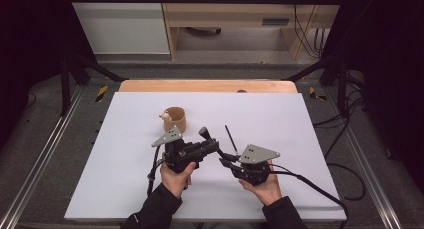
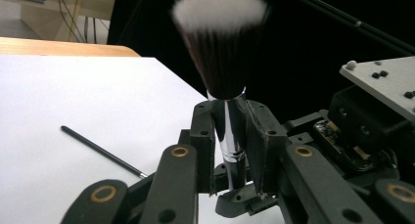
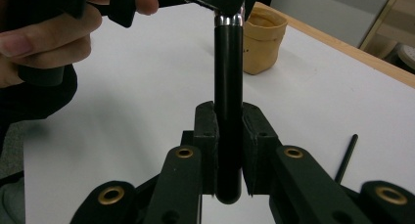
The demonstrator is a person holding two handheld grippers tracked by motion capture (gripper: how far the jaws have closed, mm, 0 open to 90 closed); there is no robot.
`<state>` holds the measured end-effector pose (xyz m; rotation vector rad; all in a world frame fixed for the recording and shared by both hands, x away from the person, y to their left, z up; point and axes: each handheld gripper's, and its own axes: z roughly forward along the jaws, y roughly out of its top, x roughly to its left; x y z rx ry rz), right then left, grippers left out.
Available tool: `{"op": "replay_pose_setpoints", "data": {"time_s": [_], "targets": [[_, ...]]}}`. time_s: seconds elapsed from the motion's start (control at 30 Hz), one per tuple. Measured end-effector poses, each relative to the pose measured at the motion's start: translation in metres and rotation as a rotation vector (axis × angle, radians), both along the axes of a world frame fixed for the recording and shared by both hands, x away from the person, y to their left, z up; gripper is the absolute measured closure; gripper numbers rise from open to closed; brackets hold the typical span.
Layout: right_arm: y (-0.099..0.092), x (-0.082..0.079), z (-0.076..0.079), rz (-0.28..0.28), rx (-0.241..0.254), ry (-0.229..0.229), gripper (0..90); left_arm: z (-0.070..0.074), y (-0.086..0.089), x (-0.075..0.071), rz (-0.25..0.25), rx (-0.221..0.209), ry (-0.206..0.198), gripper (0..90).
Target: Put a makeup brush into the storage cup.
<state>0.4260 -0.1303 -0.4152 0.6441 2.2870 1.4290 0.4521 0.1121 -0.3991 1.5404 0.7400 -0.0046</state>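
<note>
Overhead, tan cup (image 1: 174,119) sits just behind the left gripper (image 1: 212,146), thin black stick (image 1: 230,138) lies on the white table (image 1: 125,179) between the two tools, and both hands meet mid-table, right gripper (image 1: 225,161) angled toward the left. Left gripper view: fingers (image 2: 203,136) pinching the makeup brush (image 2: 222,62) at its silver ferrule, bristles up, stick (image 2: 100,150) lying alongside. Right gripper view: fingers (image 3: 205,136) clamped on the brush's black handle (image 3: 228,111), cup (image 3: 262,38) beyond, left hand (image 3: 44,43) close.
</note>
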Motion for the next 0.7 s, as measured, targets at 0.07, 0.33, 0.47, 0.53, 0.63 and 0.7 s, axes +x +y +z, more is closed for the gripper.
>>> {"op": "replay_pose_setpoints", "data": {"time_s": [0.07,0.33,0.47,0.53,0.63,0.7], "targets": [[0.0002,0.0000,-0.0002,0.001,-0.001,0.000,79.3,0.0000,-0.0004,-0.0004,-0.004,0.000,-0.001,74.9],[0.0008,0.0002,-0.0011,0.003,-0.005,0.008,79.0,0.0018,-0.0022,-0.0031,-0.011,0.013,-0.013,76.3],[0.0008,0.0007,-0.0013,0.002,-0.003,0.017,78.2,0.0026,-0.0030,-0.0044,-0.011,0.027,-0.027,76.5],[0.0004,0.0009,-0.0010,-0.003,0.002,0.024,76.7,0.0035,-0.0031,-0.0054,-0.006,0.040,-0.037,76.5],[-0.0013,0.0011,0.0011,-0.017,0.012,0.026,71.1,0.0047,-0.0018,-0.0058,-0.001,0.047,-0.044,76.5],[-0.0029,0.0005,0.0033,-0.022,0.019,0.025,66.9,0.0054,0.0001,-0.0056,0.005,0.058,-0.053,76.5]]}}
